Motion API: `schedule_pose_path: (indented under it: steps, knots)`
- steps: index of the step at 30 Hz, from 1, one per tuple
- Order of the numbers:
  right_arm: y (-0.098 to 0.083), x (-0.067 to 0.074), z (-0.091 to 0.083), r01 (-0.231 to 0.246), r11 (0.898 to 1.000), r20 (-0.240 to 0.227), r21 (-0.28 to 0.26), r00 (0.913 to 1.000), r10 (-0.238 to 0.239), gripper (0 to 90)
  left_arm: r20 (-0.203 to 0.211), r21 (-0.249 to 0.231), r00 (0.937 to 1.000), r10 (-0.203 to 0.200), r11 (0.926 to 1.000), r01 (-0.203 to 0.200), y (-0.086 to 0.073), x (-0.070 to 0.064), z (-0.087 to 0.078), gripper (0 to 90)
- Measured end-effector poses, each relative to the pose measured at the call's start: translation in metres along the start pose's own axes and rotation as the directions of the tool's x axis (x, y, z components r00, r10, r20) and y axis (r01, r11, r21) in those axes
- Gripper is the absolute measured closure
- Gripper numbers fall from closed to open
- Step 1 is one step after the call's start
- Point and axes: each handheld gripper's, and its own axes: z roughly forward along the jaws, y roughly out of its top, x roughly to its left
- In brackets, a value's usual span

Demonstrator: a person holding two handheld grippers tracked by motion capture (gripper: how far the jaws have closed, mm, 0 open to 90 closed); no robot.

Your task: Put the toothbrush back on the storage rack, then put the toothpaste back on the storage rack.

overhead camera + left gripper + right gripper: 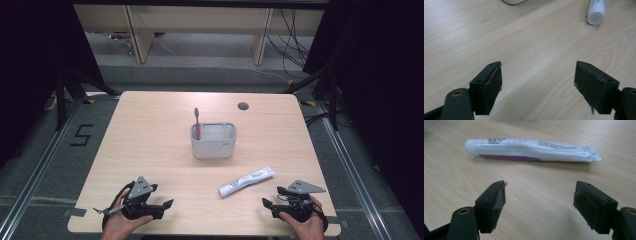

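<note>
White plastic toothpaste tube (246,181) lies flat near the front edge of the light wooden worktop (150,130), between both grippers, nearer the right gripper (540,197). Left gripper (537,80) jaws wide, empty; right likewise. Grey rectangular holder (213,140) with pink toothbrush (197,123) stands centrally, unobstructed. Right gripper view shows the tube's purple stripe.

Toothbrush (197,121) in holder (213,145); toothpaste tube (247,181) before it.
</note>
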Motion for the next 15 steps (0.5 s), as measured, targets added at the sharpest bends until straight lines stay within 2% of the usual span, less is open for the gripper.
schedule_pose_path:
  steps: [1, 2, 4, 5, 6, 7, 9, 11, 12, 13, 14, 15]
  knots:
    - [-0.0006, 0.0017, -0.0003, -0.020, 1.000, 0.002, 0.002, 0.9998, 0.020, 26.2, 0.008, 0.014, 1.0000, 0.006, 0.9999, -0.006, -0.0027, -0.0010, -0.0006, 22.1]
    - [-0.0004, -0.0005, -0.0007, 0.012, 1.000, 0.008, -0.002, 0.9999, -0.012, 26.2, 0.007, 0.016, 1.0000, 0.006, 0.9999, -0.006, -0.0048, -0.0024, 0.0001, 22.1]
    - [-0.0005, -0.0008, -0.0013, 0.009, 1.000, 0.016, 0.002, 0.9998, -0.009, 26.2, 0.019, 0.014, 0.9998, -0.011, 0.9998, 0.011, -0.0063, -0.0055, 0.0016, 21.6]
    - [-0.0005, -0.0008, -0.0014, 0.012, 1.000, 0.015, 0.000, 0.9998, -0.012, 26.2, 0.013, 0.024, 0.9999, 0.011, 0.9996, -0.011, -0.0068, -0.0052, 0.0004, 20.6]
    - [-0.0005, -0.0008, -0.0014, 0.012, 1.000, 0.015, 0.000, 0.9998, -0.012, 26.2, 0.013, 0.024, 0.9999, 0.011, 0.9996, -0.011, -0.0068, -0.0052, 0.0004, 19.5]
    - [-0.0007, 0.0016, -0.0015, -0.009, 1.000, 0.006, -0.001, 0.9999, 0.009, 26.2, 0.013, 0.022, 0.9998, 0.015, 0.9996, -0.016, -0.0072, -0.0053, 0.0004, 19.3]
    - [-0.0003, 0.0008, -0.0014, 0.002, 1.000, 0.004, -0.003, 1.0000, -0.002, 26.2, 0.004, 0.038, 0.9998, 0.020, 0.9991, -0.020, -0.0077, -0.0053, -0.0003, 19.4]
    - [-0.0002, 0.0040, -0.0017, -0.031, 1.000, 0.003, 0.003, 0.9995, 0.031, 26.2, 0.005, 0.041, 0.9998, 0.021, 0.9989, -0.022, -0.0081, -0.0052, -0.0001, 19.3]
    - [0.0006, 0.0008, -0.0010, 0.010, 1.000, 0.004, -0.014, 0.9999, -0.010, 27.0, 0.005, 0.038, 0.9998, 0.018, 0.9991, -0.019, -0.0081, -0.0050, 0.0000, 19.0]
    - [0.0009, 0.0039, -0.0032, -0.021, 1.000, -0.002, -0.004, 0.9998, 0.021, 27.7, 0.008, 0.040, 0.9999, 0.015, 0.9991, -0.015, -0.0077, -0.0049, 0.0000, 18.6]
    - [0.0022, 0.0016, -0.0035, 0.022, 1.000, 0.007, -0.020, 0.9997, -0.022, 28.0, 0.011, 0.033, 0.9999, 0.007, 0.9994, -0.007, -0.0078, -0.0048, 0.0008, 18.0]
    - [0.0022, 0.0016, -0.0035, 0.022, 1.000, 0.007, -0.020, 0.9997, -0.022, 28.0, 0.011, 0.033, 0.9999, 0.007, 0.9994, -0.007, -0.0078, -0.0048, 0.0008, 17.6]
